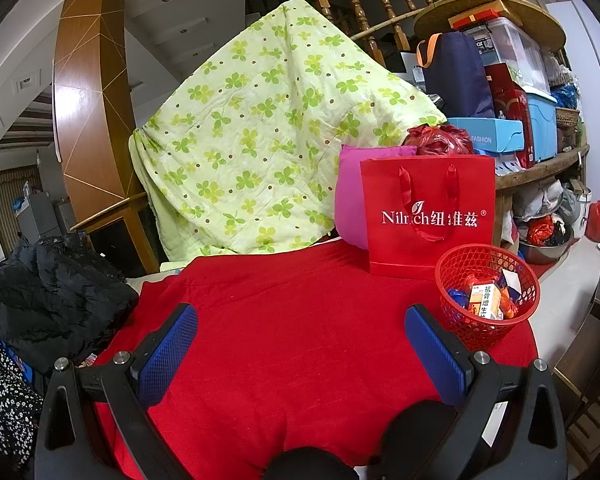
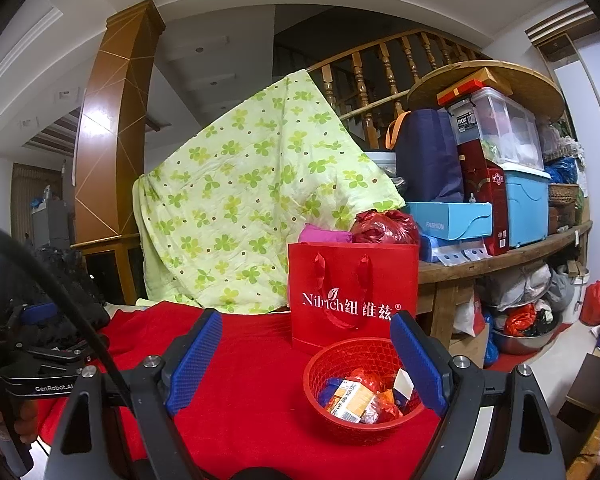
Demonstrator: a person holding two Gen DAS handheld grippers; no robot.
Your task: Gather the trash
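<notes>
Both grippers are standing over a table covered in red cloth point(image 1: 300, 320), and both are holding nothing. The left gripper point(image 1: 300, 316), fitted with blue textured pads point(image 1: 168, 352), is standing wide open with only bare cloth between its jaws. The right gripper point(image 2: 306, 344) is likewise standing wide open; its right pad is overlapping the rim of a small round red plastic mesh basket point(image 2: 320, 364) in the right wrist view, but whether it is touching the basket cannot be told. The basket point(image 1: 456, 264) is sitting on the cloth towards the table's right edge, just in front of an upright red paper gift bag with white lettering and ribbon handles point(image 1: 428, 216). The trash is lying inside the basket: an orange and white printed carton point(image 2: 352, 398), crumpled orange and blue wrappers point(image 2: 384, 404) and a white scrap of paper point(image 2: 404, 384). Behind the bag a magenta cushion point(image 1: 350, 196) and a tied red plastic bag point(image 1: 440, 140) are showing. A pale green clover-print quilt point(image 1: 260, 140) is hanging over a wooden stair railing point(image 1: 364, 4) behind the table. A black crumpled garment point(image 1: 48, 292) is lying at the table's left. Storage boxes are crowding a wooden shelf point(image 2: 500, 260) on the right.
</notes>
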